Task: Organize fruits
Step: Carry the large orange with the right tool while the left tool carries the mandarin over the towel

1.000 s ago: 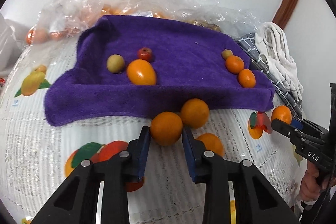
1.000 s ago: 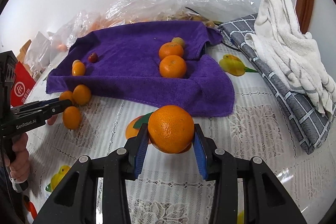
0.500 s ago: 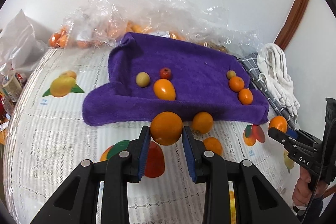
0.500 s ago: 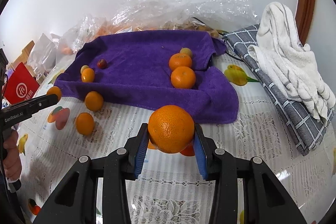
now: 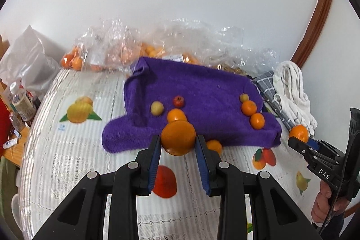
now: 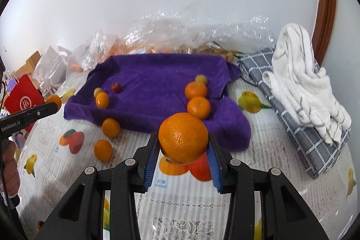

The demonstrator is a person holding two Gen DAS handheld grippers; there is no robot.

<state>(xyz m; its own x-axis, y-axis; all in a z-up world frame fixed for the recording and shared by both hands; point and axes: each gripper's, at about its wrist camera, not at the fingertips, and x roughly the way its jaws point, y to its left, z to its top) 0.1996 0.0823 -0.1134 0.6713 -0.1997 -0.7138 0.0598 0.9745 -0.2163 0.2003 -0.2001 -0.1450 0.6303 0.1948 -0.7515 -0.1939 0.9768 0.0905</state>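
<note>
**Two Oranges Carried Above the Tabletop**

Each tool is seen pinching a fruit. In the left wrist view, the left tool (image 5: 178, 145) is pressed onto a smooth small orange (image 5: 178, 138), which is held between the blue pads, clear of the tabletop (image 5: 74, 150). In the right wrist view, the right tool (image 6: 182, 147) is clamped on a larger orange (image 6: 183, 137) with a rough peel, also held in the air.

A purple towel (image 5: 202, 84) is spread at the far side of the tabletop. Two groups of fruit are laid on it: at its left part a red fruit, a pale yellow fruit and a small orange one; at its right part a row of one pale fruit and two mandarins (image 6: 196, 97). Two loose mandarins (image 6: 107, 136) are left on the tablecloth, just in front of the towel's near edge.

The transport step is judged to be in hand. For the next move, each fruit should probably be brought over the towel, lowered beside the matching group, and released only when it is resting on the cloth, because a round fruit can be expected to roll. Afterwards the loose mandarins remain to be collected.
</note>
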